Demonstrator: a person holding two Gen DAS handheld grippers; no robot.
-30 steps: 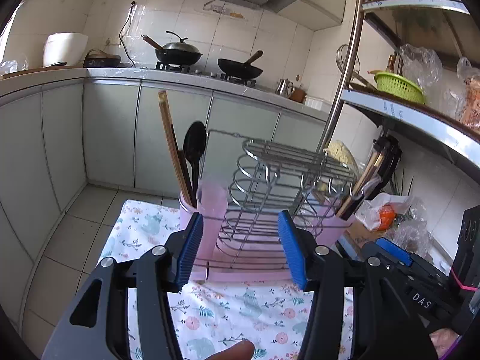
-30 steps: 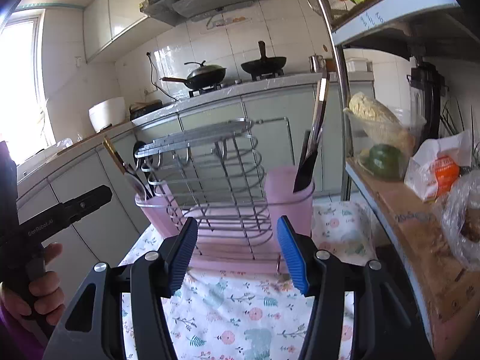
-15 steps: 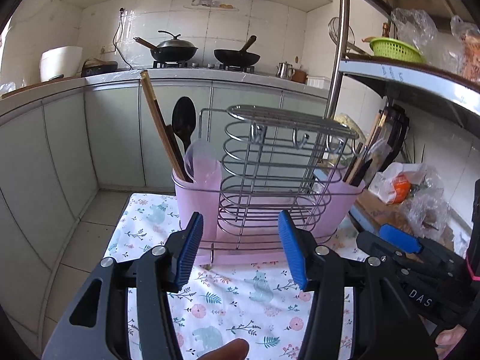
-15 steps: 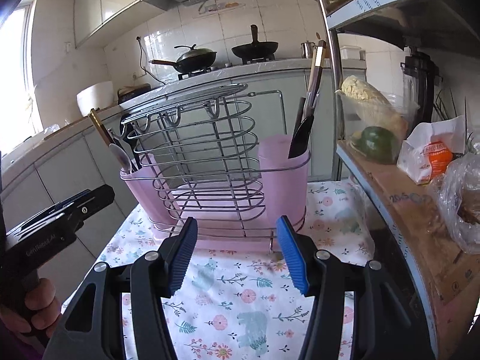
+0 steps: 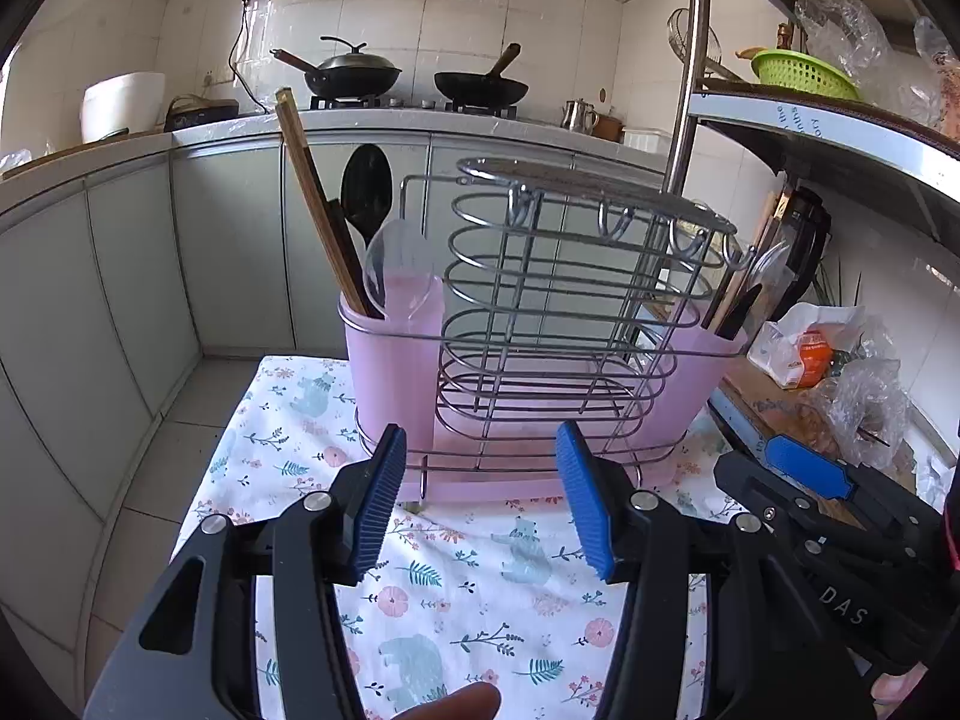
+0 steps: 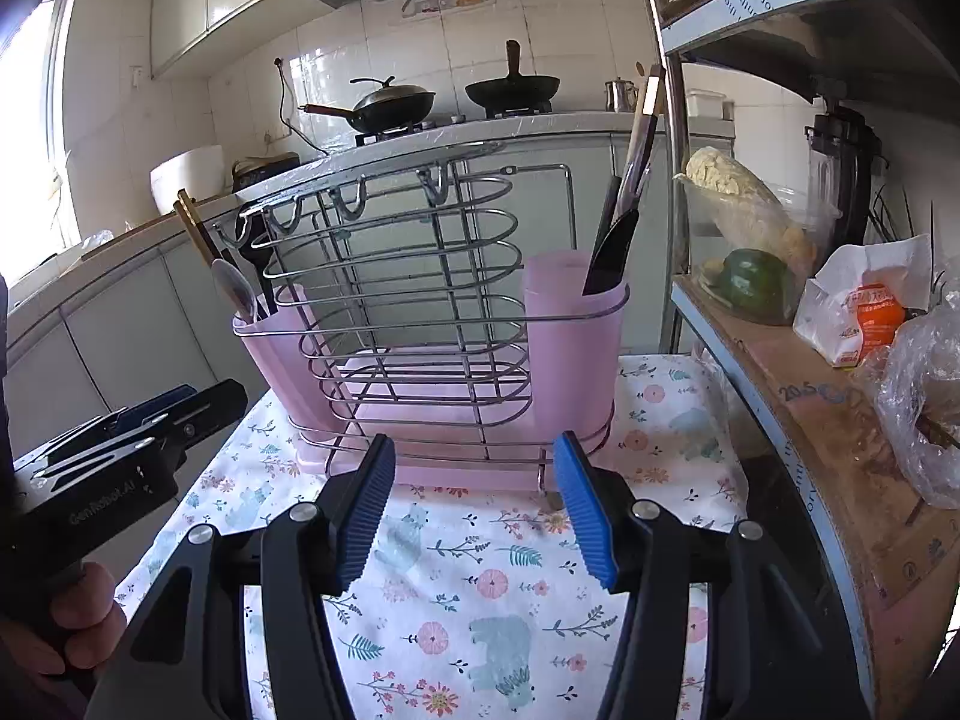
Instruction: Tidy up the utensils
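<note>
A wire rack (image 5: 564, 312) (image 6: 408, 300) with pink plastic cups stands on a floral cloth (image 5: 468, 588) (image 6: 480, 588). Its left cup (image 5: 390, 360) holds chopsticks (image 5: 312, 192), a black spoon (image 5: 366, 192) and a clear spoon (image 5: 390, 264). Its right cup (image 6: 576, 354) holds a black knife (image 6: 612, 252) and long-handled utensils (image 6: 642, 132). My left gripper (image 5: 480, 498) is open and empty, just short of the rack's base. My right gripper (image 6: 474, 498) is open and empty too, facing the rack's front. Each gripper shows in the other's view, right gripper (image 5: 804, 474) and left gripper (image 6: 150, 420).
A metal shelf (image 6: 828, 432) with food bags (image 6: 864, 312) and a green pepper (image 6: 750, 276) stands close on the right, its upright pole (image 5: 690, 60) behind the rack. Grey cabinets and a counter with two woks (image 5: 360, 72) lie beyond. Tiled floor (image 5: 180, 408) drops off left of the cloth.
Both grippers have sunk and tilted, so the rack sits higher in each view and more cloth shows. Jaws stay equally wide.
</note>
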